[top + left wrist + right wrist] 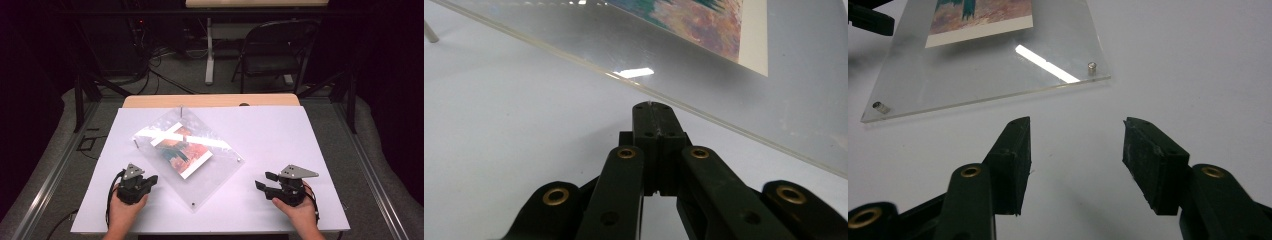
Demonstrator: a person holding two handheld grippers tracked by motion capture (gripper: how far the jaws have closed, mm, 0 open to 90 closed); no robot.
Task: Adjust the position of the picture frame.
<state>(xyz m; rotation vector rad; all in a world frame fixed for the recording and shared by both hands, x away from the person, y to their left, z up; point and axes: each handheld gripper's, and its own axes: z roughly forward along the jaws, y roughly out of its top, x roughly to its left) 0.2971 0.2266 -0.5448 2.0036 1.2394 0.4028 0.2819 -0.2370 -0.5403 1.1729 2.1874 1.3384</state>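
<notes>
I can read no writing on the colourful white-bordered print (181, 151), sandwiched in the clear square acrylic frame (220, 165) lying flat as a diamond mid-way across the white table sheet (280, 130). Small metal corner pins (1092, 67) hold it. My left gripper (150, 179) is clenched empty at the frame's near-left edge; my right gripper (1075, 145), jaws released, sits near its right corner.

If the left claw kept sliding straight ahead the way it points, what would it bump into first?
Most likely the near edge of the clear acrylic picture frame. The left claw, jaws shut, sits just short of that edge in the left gripper view; whether it already touches is hard to tell.
</notes>
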